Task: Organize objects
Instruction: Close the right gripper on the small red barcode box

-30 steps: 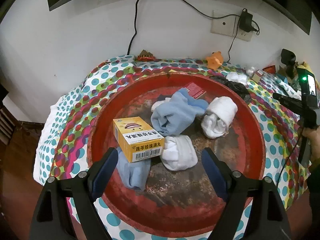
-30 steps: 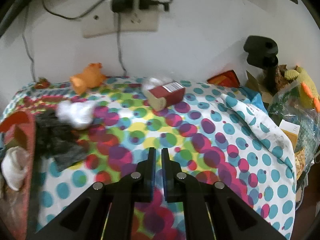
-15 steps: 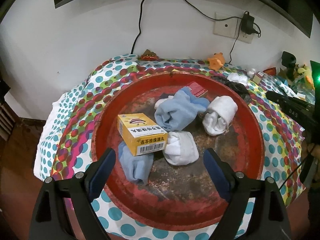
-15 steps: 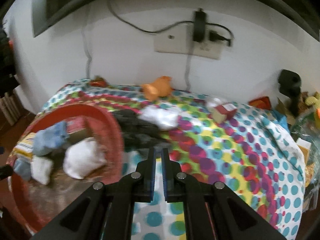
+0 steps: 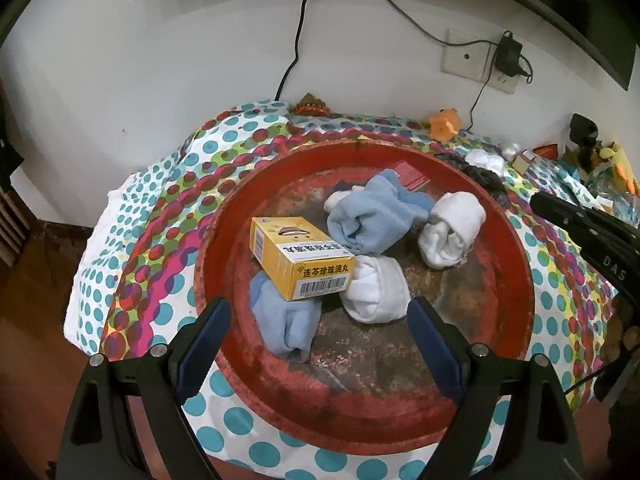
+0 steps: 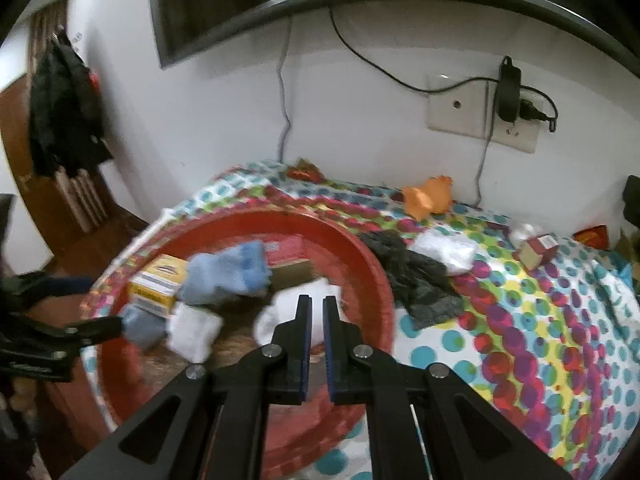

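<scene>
The left gripper (image 5: 318,334) hangs over the near edge of the red tray (image 5: 516,312) with its jaws spread wide and nothing between the pads. The right gripper (image 6: 313,316) is clenched tight on nothing and points toward the tray's right half.

Just beyond the left gripper, at about 11 o'clock, a blue sock (image 5: 286,324) lies partly under a yellow box (image 5: 300,256). At about 1 o'clock sits a white sock roll (image 5: 378,290), touching the box. Farther out at 12 o'clock is a larger blue bundle (image 5: 372,216), with a second white roll (image 5: 452,228) beside it at 2 o'clock and a flat red packet (image 5: 412,174) against the tray's far wall.

Outside the tray, on the dotted cloth (image 6: 520,344), several things are left. From the right gripper, a dark crumpled piece (image 6: 416,276) lies at 1 o'clock just beside the tray rim, and a white wad (image 6: 448,250) touches its far side. A small red carton (image 6: 538,250) sits at 2 o'clock. An orange toy (image 6: 428,196) rests near the wall.

By my reading the sorting is past halfway. Six items are in the tray and about four loose ones wait on the cloth. Both grippers carry nothing.
</scene>
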Motion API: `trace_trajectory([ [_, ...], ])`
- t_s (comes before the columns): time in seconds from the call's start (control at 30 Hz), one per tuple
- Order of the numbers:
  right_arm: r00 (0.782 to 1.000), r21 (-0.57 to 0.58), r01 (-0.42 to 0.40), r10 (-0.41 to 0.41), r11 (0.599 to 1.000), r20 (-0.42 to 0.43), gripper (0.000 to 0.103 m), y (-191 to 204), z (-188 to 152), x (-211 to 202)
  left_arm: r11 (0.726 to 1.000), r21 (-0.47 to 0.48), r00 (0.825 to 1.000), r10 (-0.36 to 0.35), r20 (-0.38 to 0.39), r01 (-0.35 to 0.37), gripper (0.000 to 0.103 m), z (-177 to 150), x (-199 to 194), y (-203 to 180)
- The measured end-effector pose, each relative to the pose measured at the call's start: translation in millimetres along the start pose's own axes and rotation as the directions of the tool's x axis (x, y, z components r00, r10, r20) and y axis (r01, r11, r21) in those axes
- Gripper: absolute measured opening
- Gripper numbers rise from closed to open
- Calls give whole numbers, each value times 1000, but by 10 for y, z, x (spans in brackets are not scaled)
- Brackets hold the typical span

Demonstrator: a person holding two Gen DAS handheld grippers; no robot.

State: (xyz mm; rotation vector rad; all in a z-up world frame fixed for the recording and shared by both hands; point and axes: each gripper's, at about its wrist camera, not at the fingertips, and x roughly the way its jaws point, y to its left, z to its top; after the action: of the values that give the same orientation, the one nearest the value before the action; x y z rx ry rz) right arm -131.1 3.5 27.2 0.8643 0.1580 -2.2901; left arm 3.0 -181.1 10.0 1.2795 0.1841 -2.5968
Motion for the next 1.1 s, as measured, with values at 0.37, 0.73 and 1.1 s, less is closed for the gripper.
trace_trajectory([
  [0.37,953,205,302,-299,931,-48,25,-1247,-140,-37,998,58,1000,-6,-9,7,92,10,88,-132],
  [0.73,910,297,414,-383,860,-159,49,-2204,-106,355,995,95,1000,-9,-27,12,92,82,226,-277],
  [1.1,868,461,495,-439,737,-231,54,-2263,258,1154,989,148,1000,-18,-20,20,92,253,279,-434],
])
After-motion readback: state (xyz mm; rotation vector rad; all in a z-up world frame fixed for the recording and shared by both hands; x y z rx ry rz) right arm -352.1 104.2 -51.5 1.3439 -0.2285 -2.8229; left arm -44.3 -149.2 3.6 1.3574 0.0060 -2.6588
